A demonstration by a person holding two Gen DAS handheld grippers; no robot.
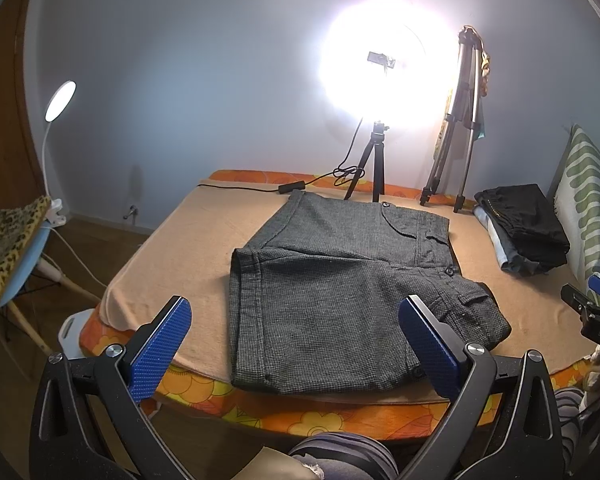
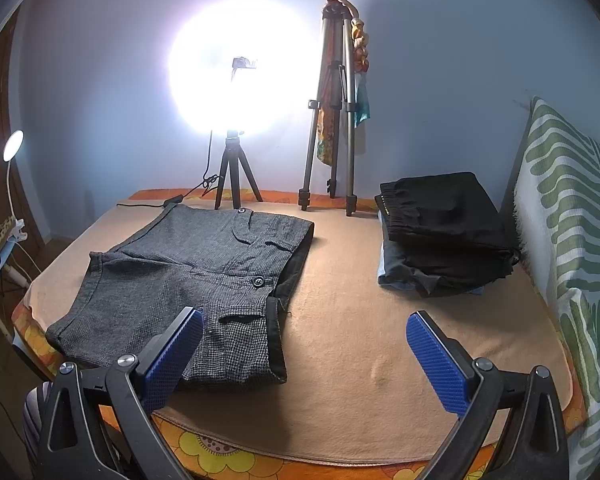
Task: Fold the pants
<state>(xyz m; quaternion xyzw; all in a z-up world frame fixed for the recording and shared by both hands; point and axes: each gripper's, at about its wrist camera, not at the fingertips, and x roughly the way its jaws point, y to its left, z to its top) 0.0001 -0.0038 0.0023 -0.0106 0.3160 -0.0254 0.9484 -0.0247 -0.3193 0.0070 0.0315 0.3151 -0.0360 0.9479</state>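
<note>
Grey checked shorts (image 1: 332, 280) lie spread flat on the beige blanket (image 1: 172, 248), waistband to the right, legs to the left. They also show in the right wrist view (image 2: 188, 280). My left gripper (image 1: 296, 320) is open and empty, held above the near edge of the shorts. My right gripper (image 2: 306, 336) is open and empty, over bare blanket (image 2: 360, 300) just right of the waistband; its tip shows at the right edge of the left wrist view (image 1: 592, 300).
A stack of folded dark clothes (image 2: 444, 232) sits at the far right by a green-striped pillow (image 2: 568, 220). A ring light on a small tripod (image 2: 234, 176) and a taller tripod (image 2: 332, 120) stand at the bed's far edge. A chair with a clip lamp (image 1: 12, 248) stands left.
</note>
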